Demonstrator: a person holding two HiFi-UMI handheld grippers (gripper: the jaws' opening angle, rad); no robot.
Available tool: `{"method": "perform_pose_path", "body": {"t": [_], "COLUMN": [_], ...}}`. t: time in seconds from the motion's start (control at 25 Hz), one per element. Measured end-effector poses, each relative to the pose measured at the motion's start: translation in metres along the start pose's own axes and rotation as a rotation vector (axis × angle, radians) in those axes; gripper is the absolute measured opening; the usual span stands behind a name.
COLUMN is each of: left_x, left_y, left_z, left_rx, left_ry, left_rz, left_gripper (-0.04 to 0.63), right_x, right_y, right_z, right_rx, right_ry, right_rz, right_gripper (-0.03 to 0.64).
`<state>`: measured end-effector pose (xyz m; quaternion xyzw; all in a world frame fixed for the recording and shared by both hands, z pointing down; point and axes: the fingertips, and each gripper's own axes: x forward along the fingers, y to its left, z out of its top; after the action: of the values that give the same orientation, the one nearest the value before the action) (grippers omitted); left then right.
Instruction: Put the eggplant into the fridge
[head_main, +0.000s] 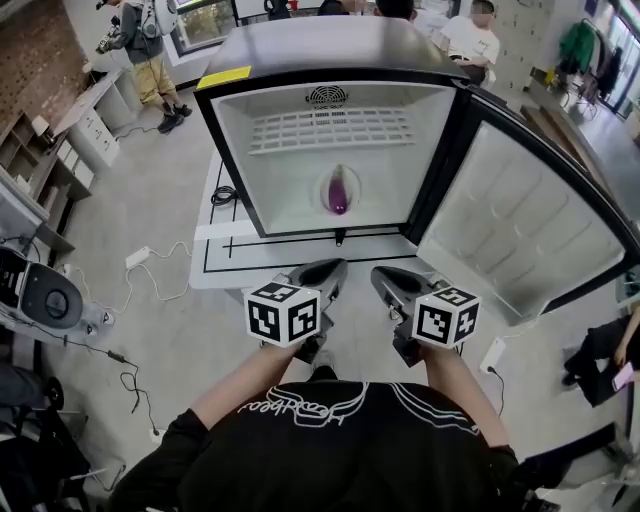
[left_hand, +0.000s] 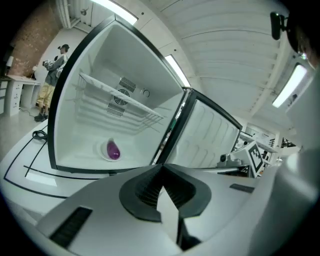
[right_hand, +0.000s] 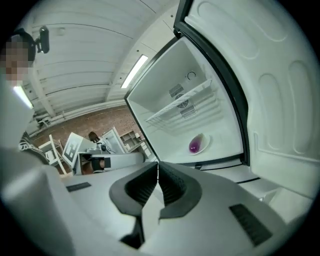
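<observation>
A purple eggplant (head_main: 338, 190) lies on a small white plate (head_main: 327, 205) on the floor of the open white fridge (head_main: 235, 150). The eggplant (left_hand: 113, 150) also shows in the left gripper view and, as the eggplant (right_hand: 195, 145), in the right gripper view. The fridge door (head_main: 520, 220) stands swung out to the right. My left gripper (head_main: 322, 272) and right gripper (head_main: 388, 282) hang side by side in front of the fridge, well short of it. Both are shut with nothing between the jaws.
The fridge stands on a low white table (head_main: 215, 265) with black lines. A wire shelf (head_main: 325, 130) spans the fridge's upper part. Cables (head_main: 140, 262) and a machine (head_main: 45, 295) lie on the floor at left. People stand at the back (head_main: 150, 50) and sit at right (head_main: 605, 350).
</observation>
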<state>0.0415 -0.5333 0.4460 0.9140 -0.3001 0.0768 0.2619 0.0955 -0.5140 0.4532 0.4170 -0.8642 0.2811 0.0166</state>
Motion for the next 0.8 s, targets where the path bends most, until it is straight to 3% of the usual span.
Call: {"method": "perform_pose_path", "body": {"t": [0.32, 0.56, 0.8], "left_x": [-0.072, -0.115, -0.151], "left_y": [-0.068, -0.127, -0.174], "left_z": [-0.034, -0.067, -0.092], "left_rx": [0.001, 0.052, 0.219], "left_ry": [-0.062, -0.069, -0.075], "left_rz": [-0.045, -0.149, -0.248], "left_gripper": [0.008, 0.008, 0.009], "right_x": [-0.071, -0.121, -0.158], "right_y": [0.062, 0.107, 0.145], "right_z": [-0.037, -0.060, -0.084], "right_rx": [-0.060, -0.104, -0.172], "right_ry": [-0.018, -0.061, -0.066], "right_rz": [0.085, 0.166, 0.235], "right_gripper": [0.012, 0.012, 0.012]}}
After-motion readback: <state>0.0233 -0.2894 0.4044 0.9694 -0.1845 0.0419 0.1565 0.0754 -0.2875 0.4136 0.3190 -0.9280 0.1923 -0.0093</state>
